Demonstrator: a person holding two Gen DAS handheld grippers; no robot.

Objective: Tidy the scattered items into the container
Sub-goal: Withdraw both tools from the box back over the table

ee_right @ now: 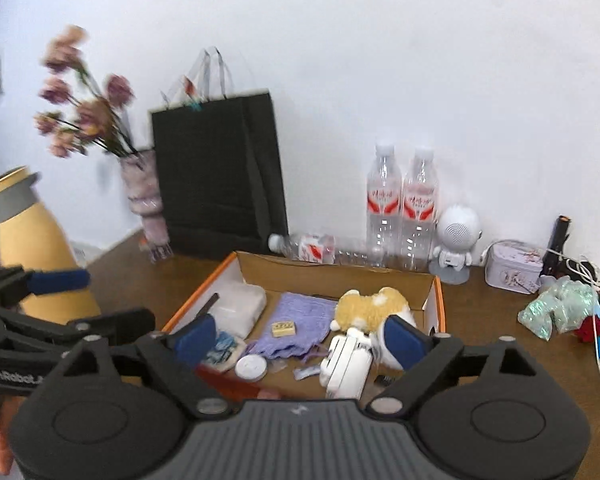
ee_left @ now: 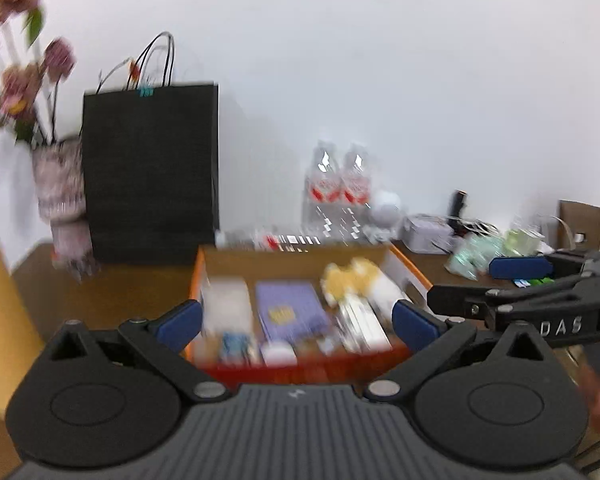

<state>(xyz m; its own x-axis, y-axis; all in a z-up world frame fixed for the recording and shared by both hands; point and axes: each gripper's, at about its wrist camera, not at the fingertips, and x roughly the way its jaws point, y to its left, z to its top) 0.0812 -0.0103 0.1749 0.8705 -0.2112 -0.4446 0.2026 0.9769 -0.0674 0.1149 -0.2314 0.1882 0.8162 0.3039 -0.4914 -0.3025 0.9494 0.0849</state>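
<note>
- Cardboard box (ee_right: 438,300) sitting mid-tabletop (ee_right: 480,320), already holding plush dog (ee_right: 374,306), purple cloth (ee_right: 300,320), white adapter (ee_right: 346,364), round white tin (ee_right: 251,368), white packet (ee_right: 238,306).
- Right gripper (ee_right: 300,338) hanging over the box, jaws wide, nothing between them.
- Left gripper (ee_left: 298,320) also gaping empty above the box.
- Strays lying right of the box: glittery green bag (ee_right: 556,312), floral tin (ee_right: 512,266).
- Next, probably: going for the green bag; pinching its bunched middle, lifting clear of the box wall before releasing.
</note>
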